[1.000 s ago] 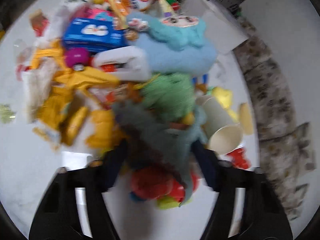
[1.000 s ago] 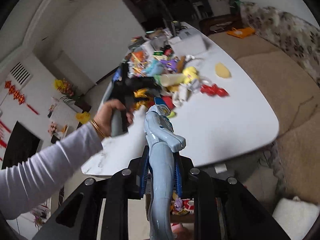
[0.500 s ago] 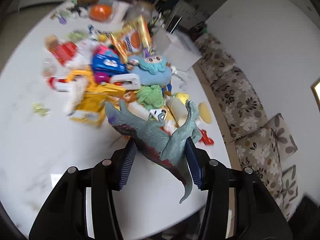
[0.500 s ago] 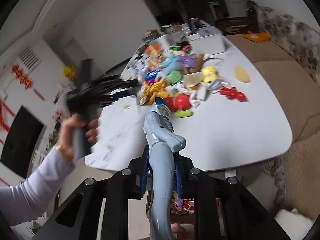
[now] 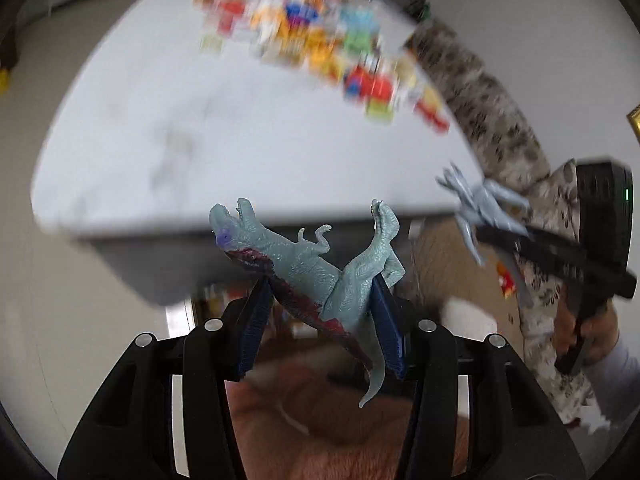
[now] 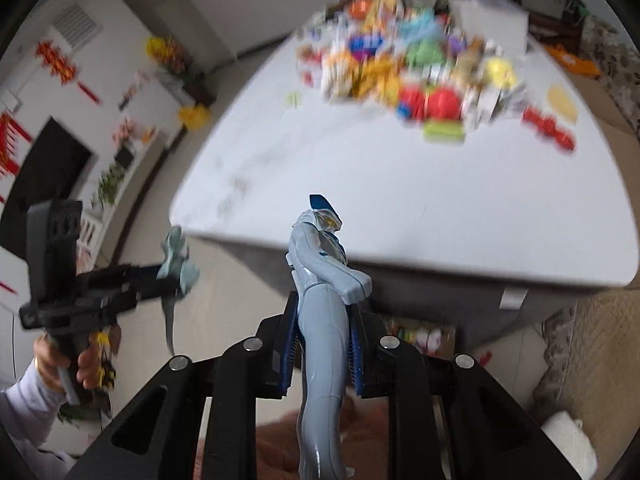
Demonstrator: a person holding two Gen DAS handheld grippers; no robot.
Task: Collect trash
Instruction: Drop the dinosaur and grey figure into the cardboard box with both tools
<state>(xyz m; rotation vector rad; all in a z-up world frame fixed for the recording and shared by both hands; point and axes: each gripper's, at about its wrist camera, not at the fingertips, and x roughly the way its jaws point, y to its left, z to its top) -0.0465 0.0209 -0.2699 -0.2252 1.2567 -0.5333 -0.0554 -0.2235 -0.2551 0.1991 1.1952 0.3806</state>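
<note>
My left gripper (image 5: 320, 300) is shut on a grey-green toy dinosaur (image 5: 308, 268) with a dark red belly, held in the air off the near edge of the white table (image 5: 200, 140). My right gripper (image 6: 322, 324) is shut on a pale blue action figure (image 6: 322, 280), also held off the table's near edge. Each gripper shows in the other's view: the left one with the dinosaur (image 6: 176, 260) at the left, the right one with the figure (image 5: 476, 204) at the right. A blurred heap of colourful toys and wrappers (image 5: 320, 32) lies at the far end of the table.
A floral sofa (image 5: 500, 120) runs along the table's right side. A white box (image 6: 492, 20) stands at the table's far end. A brown surface (image 5: 340, 420) lies below both grippers. A beige rug (image 6: 600, 340) and a white object (image 6: 568, 440) lie to the right.
My left gripper lifted the dinosaur out of the heap and pulled back past the table's near edge. My right gripper, still holding the figure, has drawn back a little.
</note>
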